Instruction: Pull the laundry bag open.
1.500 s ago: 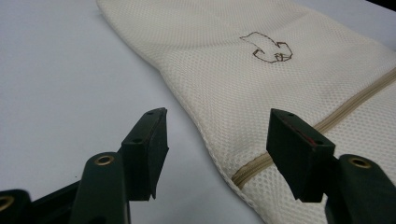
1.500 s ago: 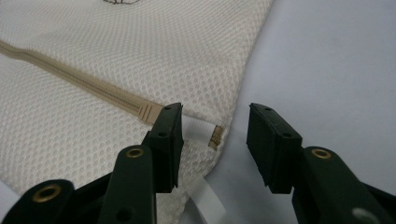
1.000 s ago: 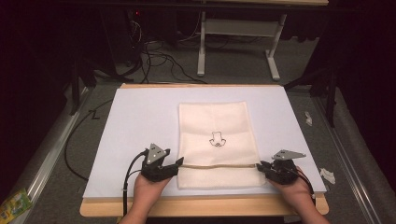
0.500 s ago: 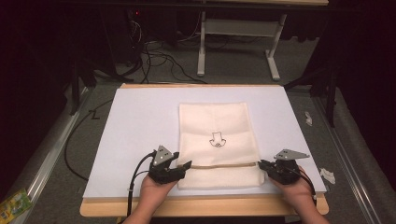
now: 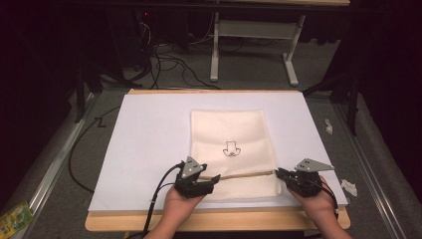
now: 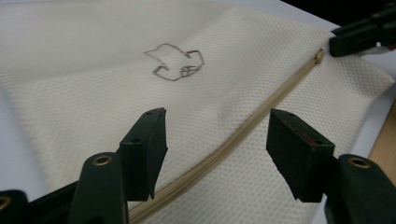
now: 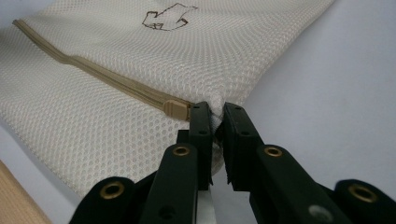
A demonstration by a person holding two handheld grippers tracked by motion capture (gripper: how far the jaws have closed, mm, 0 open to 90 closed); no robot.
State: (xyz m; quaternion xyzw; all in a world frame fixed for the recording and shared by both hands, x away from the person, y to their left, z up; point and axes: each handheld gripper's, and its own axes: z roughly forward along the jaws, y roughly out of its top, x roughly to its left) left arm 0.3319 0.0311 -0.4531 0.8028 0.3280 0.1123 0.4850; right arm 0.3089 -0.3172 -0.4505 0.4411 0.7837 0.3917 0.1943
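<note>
Right hand-held gripper (image 7: 214, 122) is clenched on the near right edge of a cream mesh zip bag (image 5: 233, 149), beside its tan zipper pull (image 7: 176, 109). Left hand-held gripper (image 6: 215, 154) hangs released over the zipper line. Bag lies flat on the white surface (image 5: 144, 139), toward its near side.

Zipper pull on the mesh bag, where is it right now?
In the right gripper view, the zipper pull sits at the mesh bag edge, just left of the right tool pinching the fabric.
</note>
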